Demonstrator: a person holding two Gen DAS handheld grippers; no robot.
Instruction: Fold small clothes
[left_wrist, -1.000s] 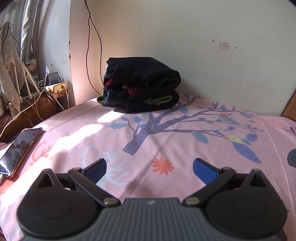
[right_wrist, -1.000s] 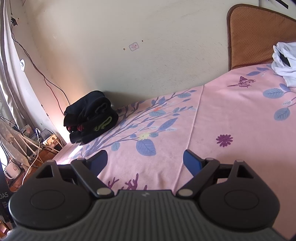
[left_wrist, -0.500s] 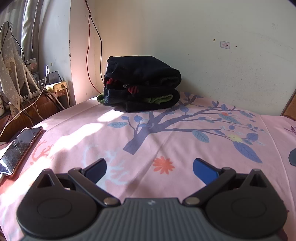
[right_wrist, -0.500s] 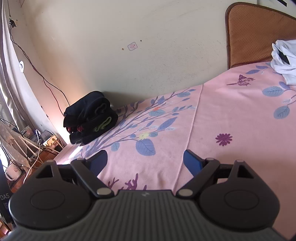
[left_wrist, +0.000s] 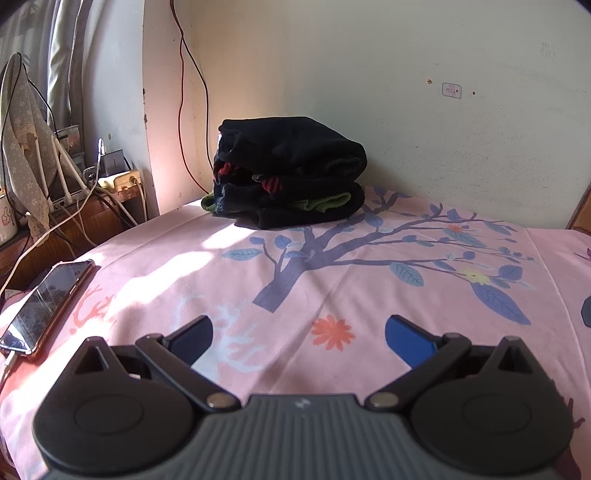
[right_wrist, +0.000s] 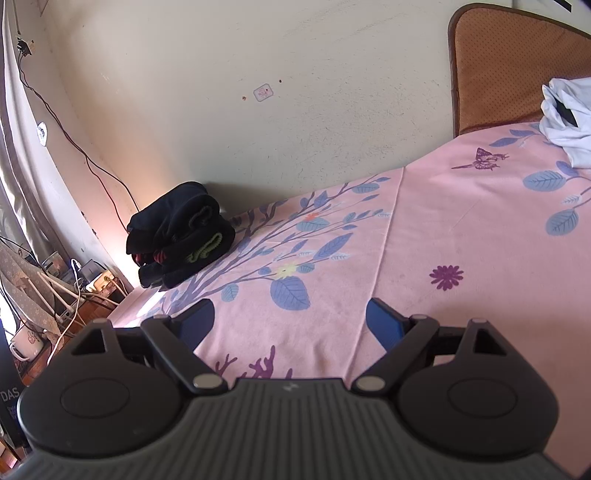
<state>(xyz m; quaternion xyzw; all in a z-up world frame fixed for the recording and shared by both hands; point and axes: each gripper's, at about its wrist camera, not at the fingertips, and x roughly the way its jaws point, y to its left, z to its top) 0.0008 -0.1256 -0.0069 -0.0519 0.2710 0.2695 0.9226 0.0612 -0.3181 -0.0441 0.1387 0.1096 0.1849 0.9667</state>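
A pink bedsheet (left_wrist: 332, 258) printed with a tree and flowers covers the bed, which runs up against a pale wall with a corner on the left where cables hang. Both hand-held grippers hover low over the sheet with nothing in them: the left gripper (left_wrist: 298, 332) has its jaws spread wide, and the right gripper (right_wrist: 290, 319) is released the same way.

The dark pile of folded clothes (left_wrist: 290, 171) sits at the far edge of the bed, touching the wall near that corner. From the left gripper it lies straight ahead and slightly left, its long axis running side to side along the wall. From the right gripper the same pile (right_wrist: 181, 234) lies well off to the left, so the left one looks nearer and better lined up with it. A crumpled white garment (right_wrist: 565, 118) lies at the far right, near the brown headboard (right_wrist: 509, 62), closer to the right gripper; I'd guess that is the next piece to fold.

Between the 2 grippers and the pile the sheet is bare, giving open room for spreading cloth. A phone (left_wrist: 44, 299) rests at the left edge, worth avoiding.
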